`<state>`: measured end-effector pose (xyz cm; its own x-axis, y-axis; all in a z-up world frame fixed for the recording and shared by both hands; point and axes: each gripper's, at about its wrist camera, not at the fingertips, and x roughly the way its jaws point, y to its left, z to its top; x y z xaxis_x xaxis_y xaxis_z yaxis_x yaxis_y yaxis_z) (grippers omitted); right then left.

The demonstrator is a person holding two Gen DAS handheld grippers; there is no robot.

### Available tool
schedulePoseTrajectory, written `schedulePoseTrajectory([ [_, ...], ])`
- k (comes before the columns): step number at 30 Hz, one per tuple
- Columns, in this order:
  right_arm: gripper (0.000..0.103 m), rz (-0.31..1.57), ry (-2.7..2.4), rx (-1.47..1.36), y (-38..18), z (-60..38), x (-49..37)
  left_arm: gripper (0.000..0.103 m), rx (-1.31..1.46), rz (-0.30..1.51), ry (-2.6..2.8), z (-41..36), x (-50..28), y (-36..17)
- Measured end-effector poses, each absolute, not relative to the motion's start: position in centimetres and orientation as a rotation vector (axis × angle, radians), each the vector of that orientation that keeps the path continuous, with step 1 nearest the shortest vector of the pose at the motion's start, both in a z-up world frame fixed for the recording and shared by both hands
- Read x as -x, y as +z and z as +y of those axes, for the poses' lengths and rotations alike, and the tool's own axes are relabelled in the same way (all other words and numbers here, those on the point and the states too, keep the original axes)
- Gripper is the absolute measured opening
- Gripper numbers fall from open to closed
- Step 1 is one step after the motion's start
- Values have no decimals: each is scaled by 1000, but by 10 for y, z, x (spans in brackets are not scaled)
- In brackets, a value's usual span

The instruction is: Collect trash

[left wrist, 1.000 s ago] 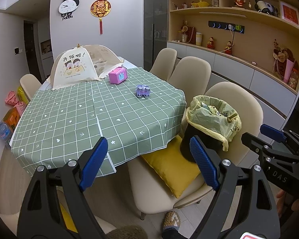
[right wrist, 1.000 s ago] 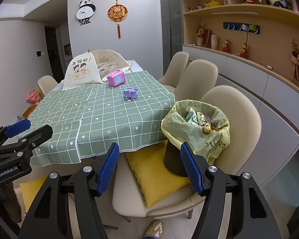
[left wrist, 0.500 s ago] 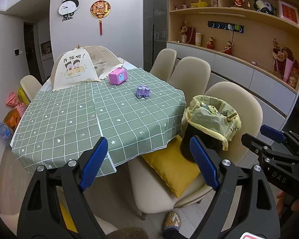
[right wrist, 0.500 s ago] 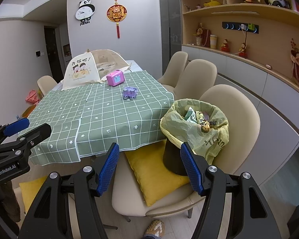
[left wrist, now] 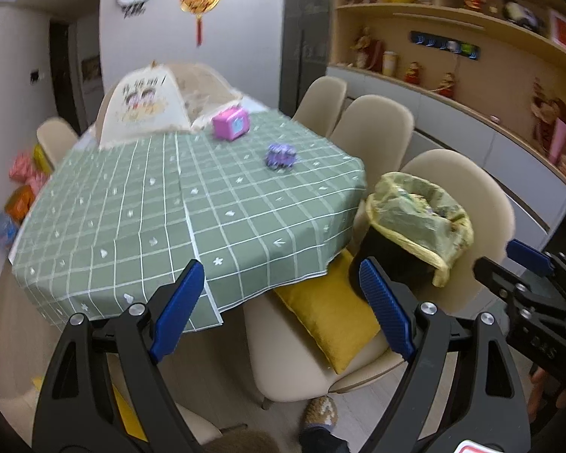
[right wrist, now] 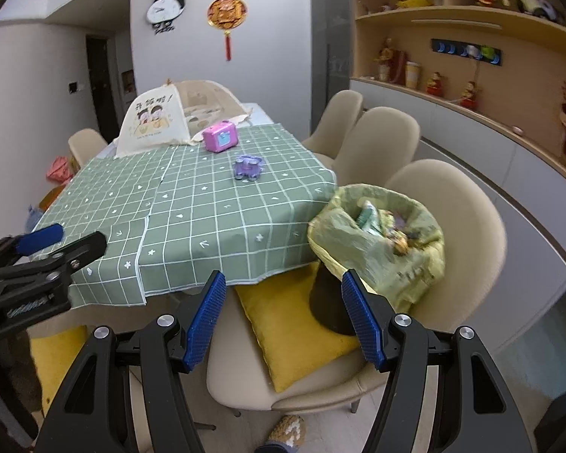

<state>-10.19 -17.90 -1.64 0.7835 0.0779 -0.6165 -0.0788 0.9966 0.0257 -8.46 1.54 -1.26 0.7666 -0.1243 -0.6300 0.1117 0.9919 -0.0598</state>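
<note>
A black bin lined with a yellow-green bag stands on a beige chair beside the table. In the right wrist view the bag holds several wrappers. My left gripper hangs open with nothing between its blue pads, in front of the table's near edge. My right gripper is open too and empty, above the yellow cushion just left of the bin. Each gripper shows in the other's view: the right gripper at the right edge, the left gripper at the left edge.
The table has a green checked cloth with a pink box, a purple toy and a mesh food cover on it. Beige chairs line its right side. A slippered foot shows below.
The left wrist view has shifted and blurred, with the things on the table now higher in the picture. The right wrist view has drifted slightly toward the bin. Both grippers stayed open.
</note>
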Motion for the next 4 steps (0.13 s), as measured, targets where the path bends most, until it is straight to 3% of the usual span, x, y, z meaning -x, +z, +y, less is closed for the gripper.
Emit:
schedulePoseTrajectory([
  [4,61,727,174,24,-31,-161,31,80,98,762,-12,58,8,-42],
])
